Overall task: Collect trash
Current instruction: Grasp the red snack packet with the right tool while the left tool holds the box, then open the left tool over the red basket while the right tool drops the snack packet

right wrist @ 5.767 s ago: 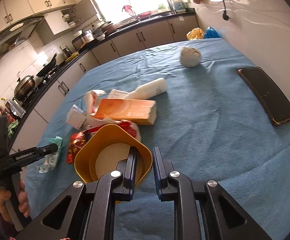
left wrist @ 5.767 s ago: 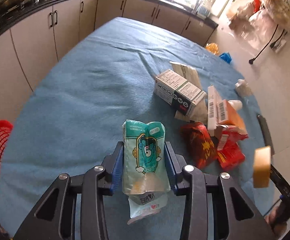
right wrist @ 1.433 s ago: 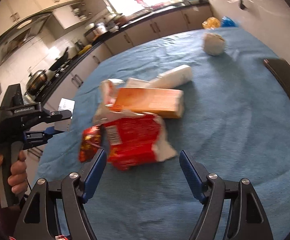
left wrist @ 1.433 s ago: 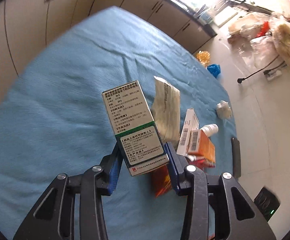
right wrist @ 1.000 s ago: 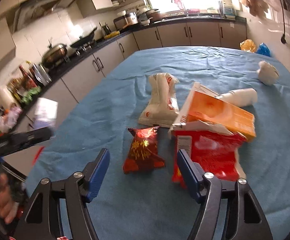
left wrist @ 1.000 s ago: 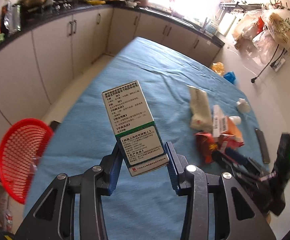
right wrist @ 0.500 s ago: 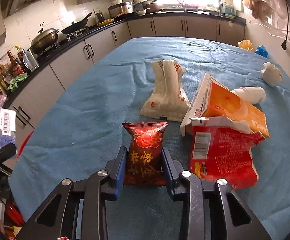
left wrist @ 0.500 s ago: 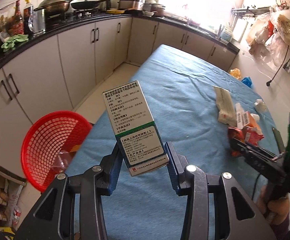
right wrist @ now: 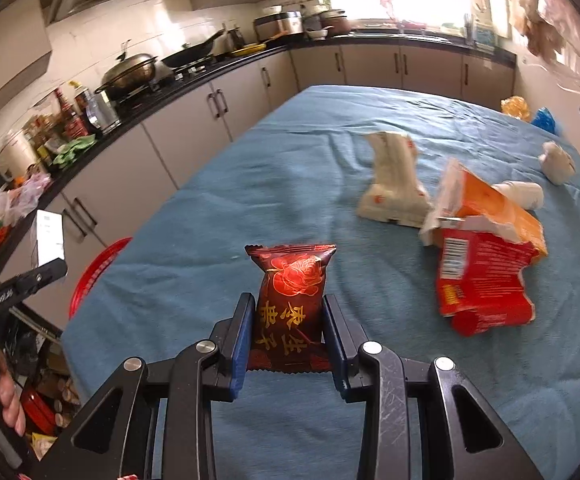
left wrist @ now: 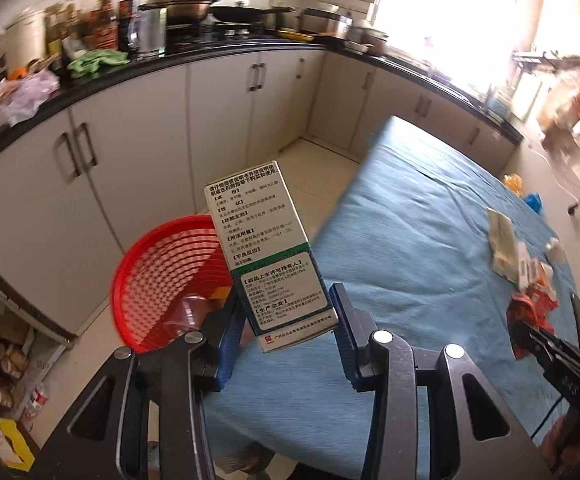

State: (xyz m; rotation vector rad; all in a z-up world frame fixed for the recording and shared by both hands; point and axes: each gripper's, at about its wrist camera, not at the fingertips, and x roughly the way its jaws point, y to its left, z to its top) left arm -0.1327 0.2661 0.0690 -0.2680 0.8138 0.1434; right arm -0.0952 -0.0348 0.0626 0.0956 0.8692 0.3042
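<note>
Kitchen: left gripper holds box, right gripper snack packet

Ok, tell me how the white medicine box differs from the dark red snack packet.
The medicine box is a stiff, flat-sided carton, white with a green band; the snack packet is a soft, puffy pouch, dark red with a rose. The box is poised in front of the red basket; the packet is over the blue tablecloth. Both are clamped in grippers: left, right.
</note>
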